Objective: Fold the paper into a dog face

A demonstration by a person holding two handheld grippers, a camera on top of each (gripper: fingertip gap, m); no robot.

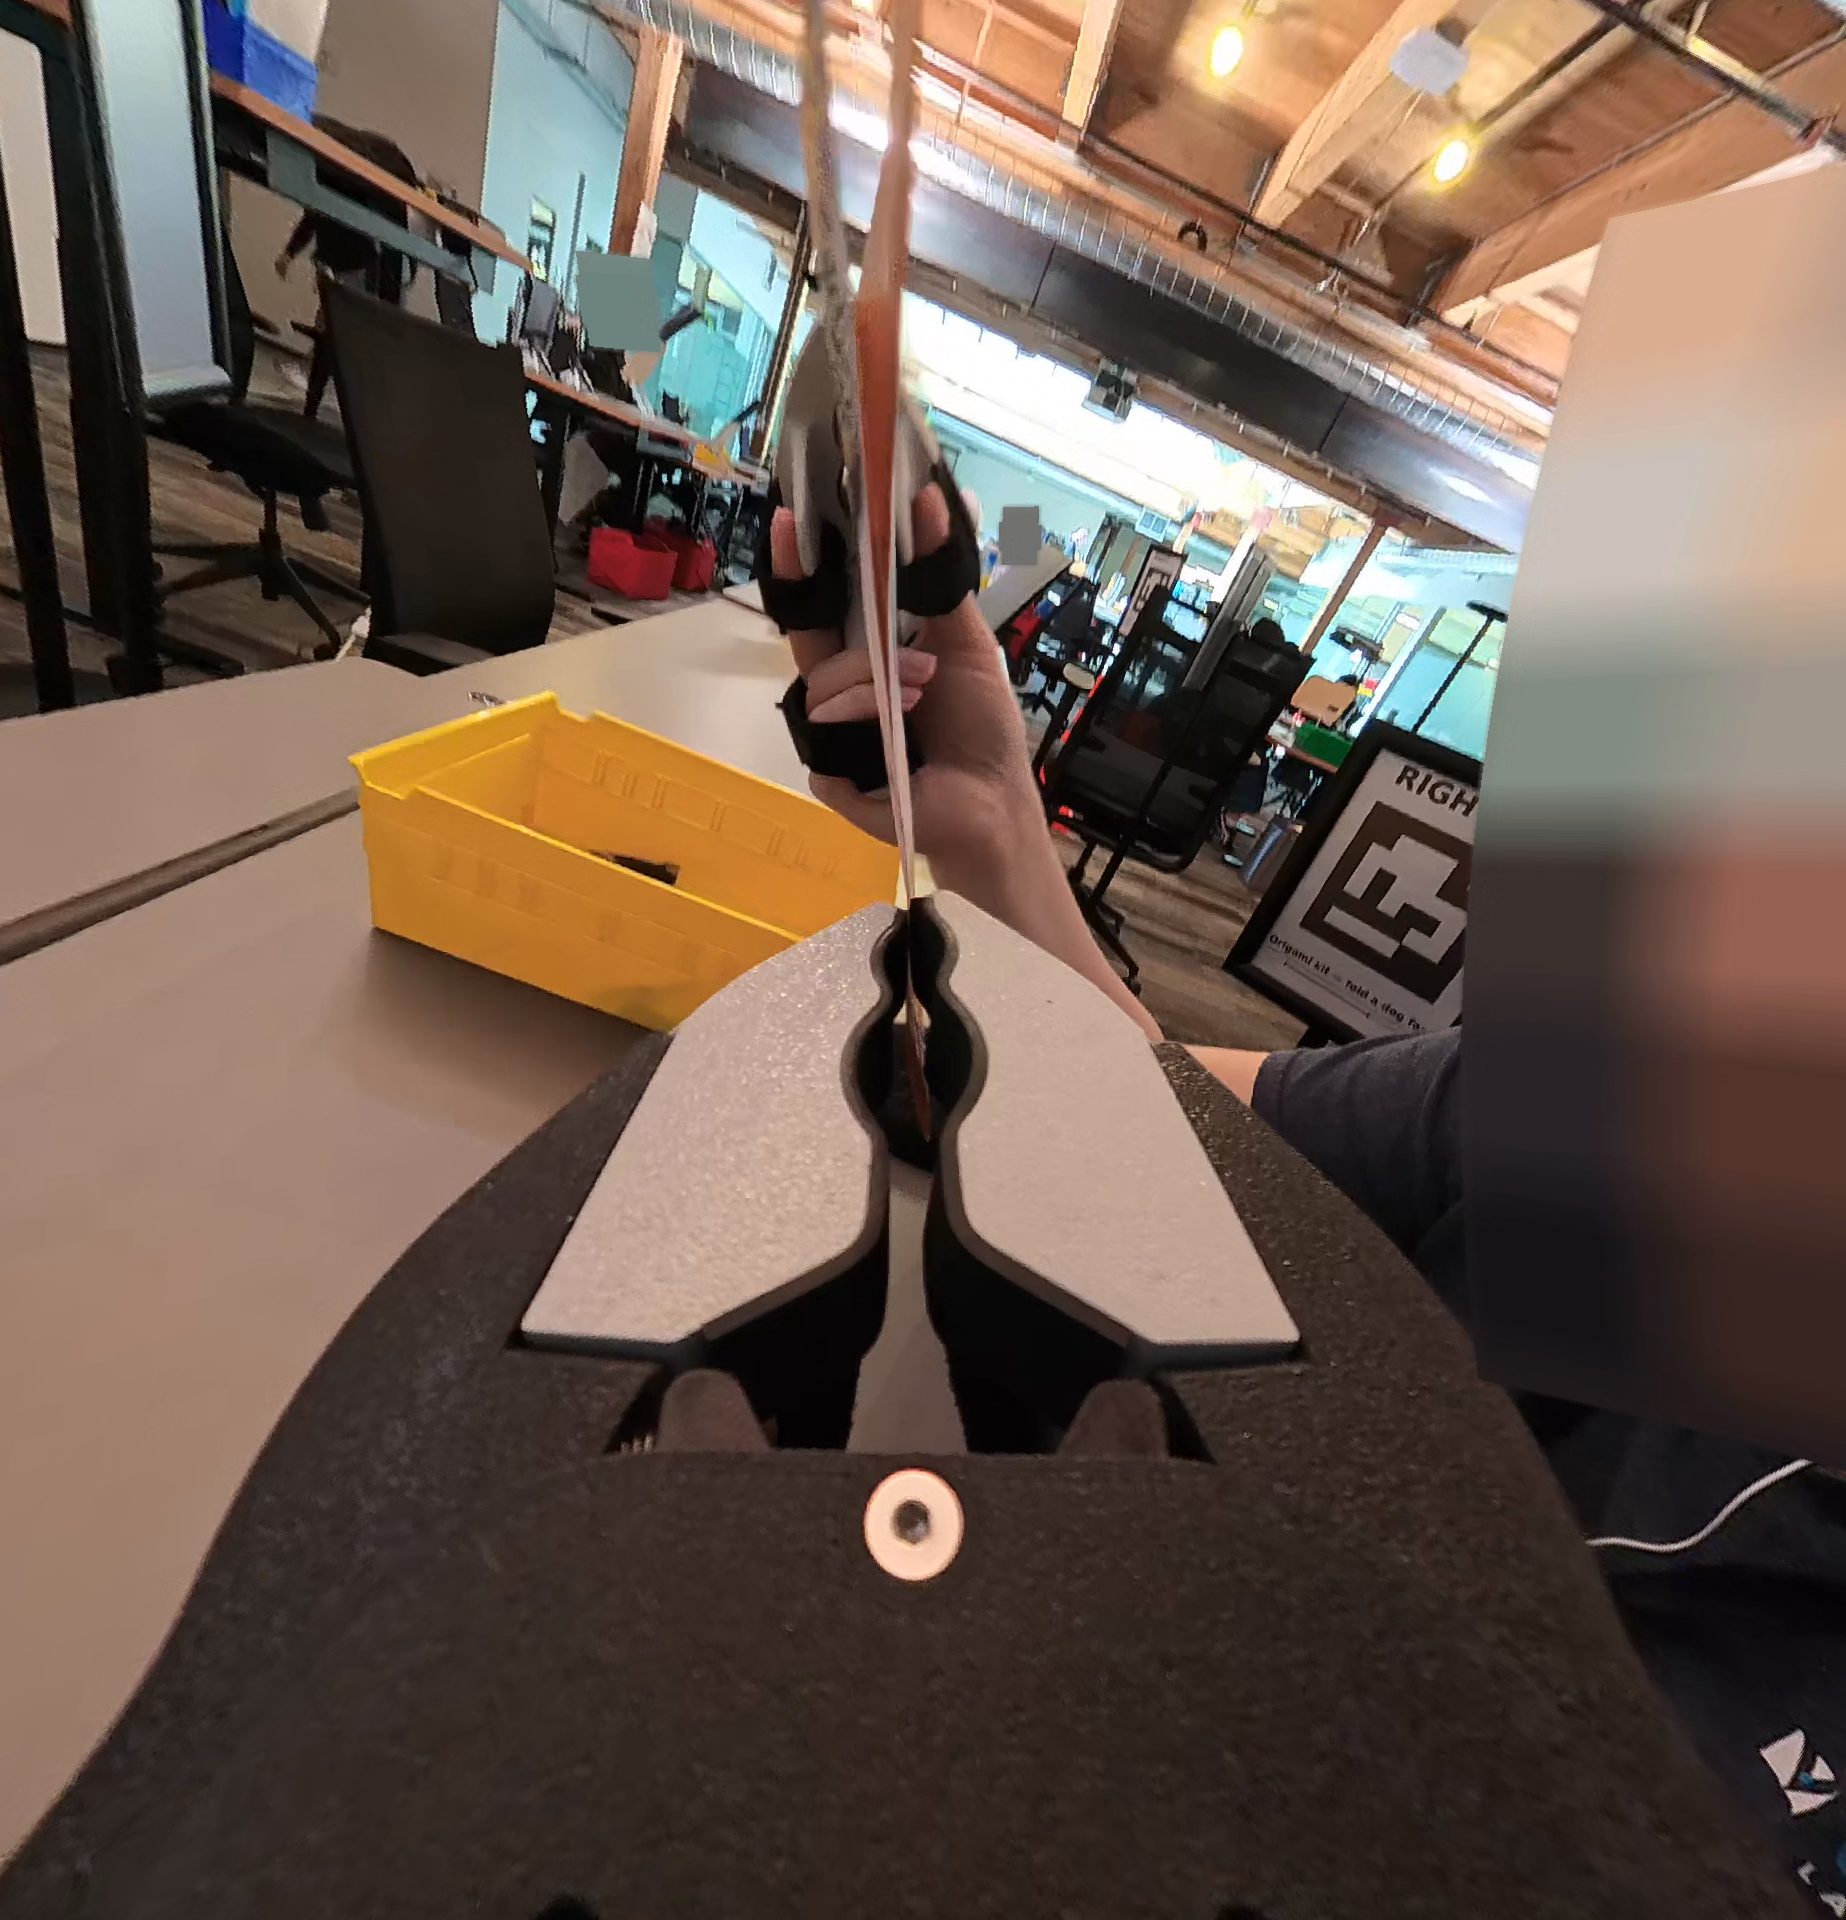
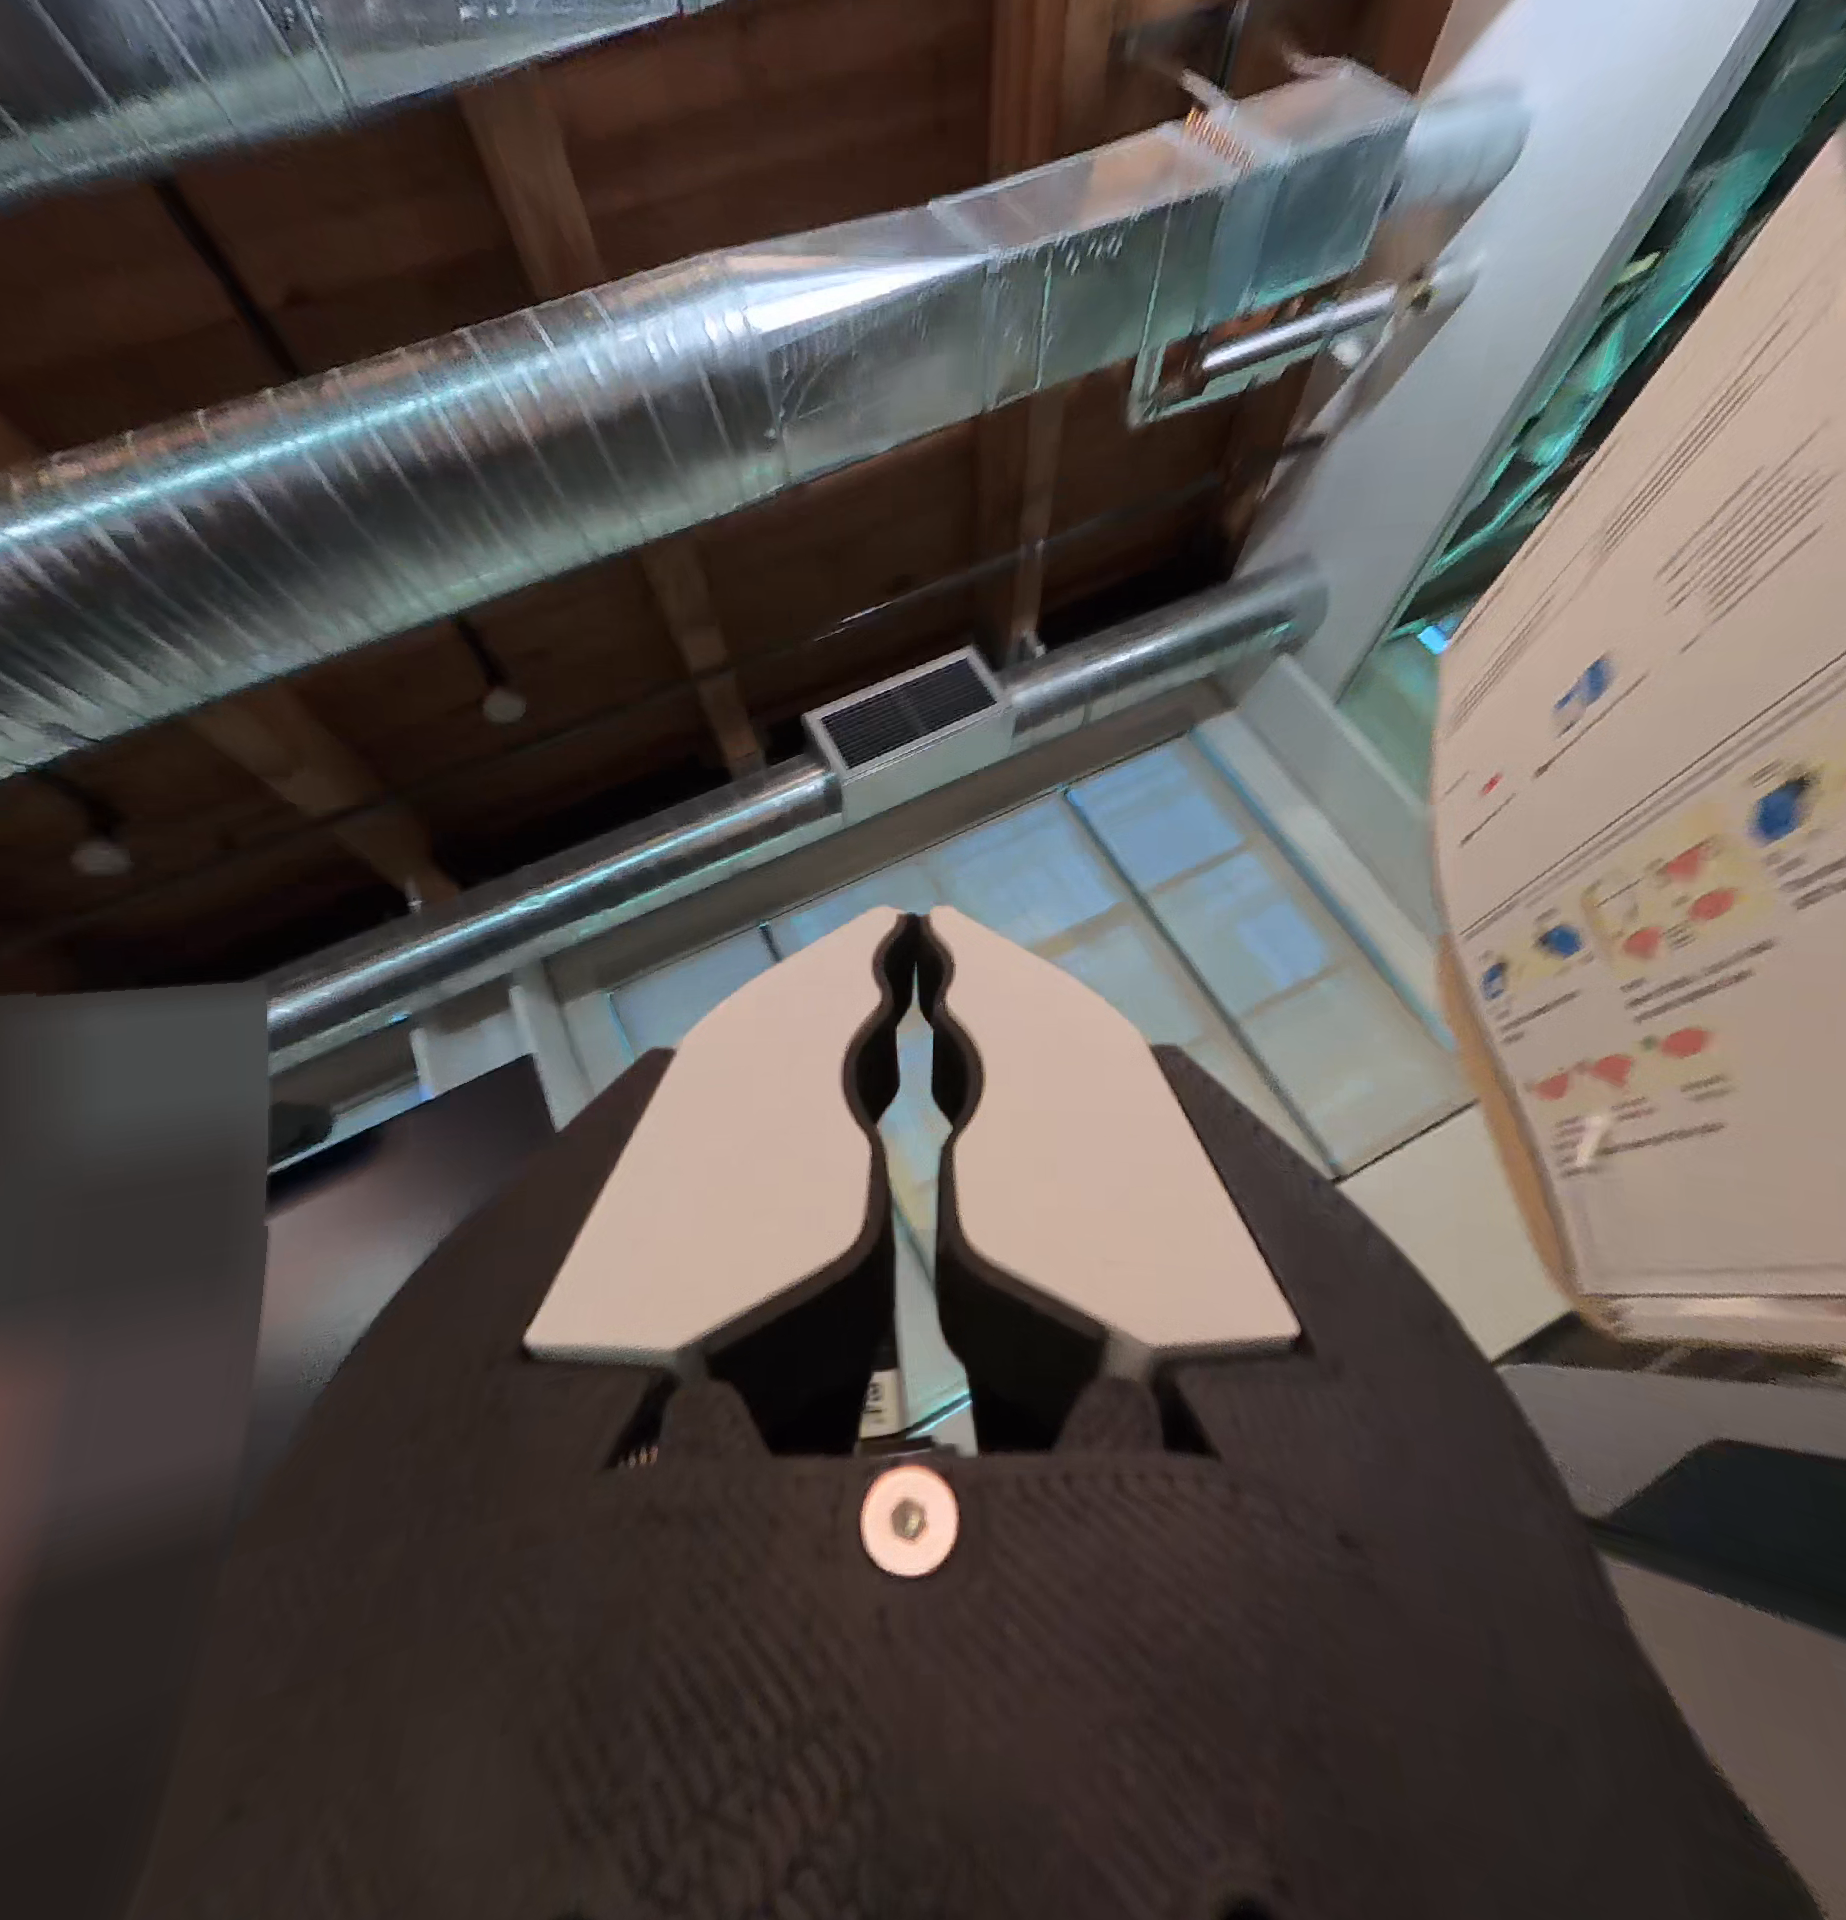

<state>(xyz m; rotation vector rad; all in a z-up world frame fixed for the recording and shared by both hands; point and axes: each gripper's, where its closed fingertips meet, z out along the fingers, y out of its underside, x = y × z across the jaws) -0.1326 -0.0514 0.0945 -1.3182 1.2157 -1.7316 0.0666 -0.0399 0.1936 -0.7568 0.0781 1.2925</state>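
My left gripper (image 1: 911, 920) is shut on the bottom edge of an orange paper (image 1: 883, 436) with a white underside. I see the paper edge-on, standing straight up out of the fingertips above the grey table (image 1: 171, 1091). Behind the paper, a hand in a black fingerless glove (image 1: 929, 665) holds the other gripper, which the sheet mostly hides. In the right wrist view, my right gripper (image 2: 917, 925) points up at the ceiling. Its fingertips touch and nothing shows between them.
A yellow plastic bin (image 1: 607, 862) stands on the table left of the paper, with a small dark object inside. A framed marker board (image 1: 1376, 904) stands to the right. A blurred illustrated instruction sheet (image 2: 1667, 831) is at the right of the right wrist view. Office chairs stand beyond the table. About 20 cm separates my left fingertips from my right.
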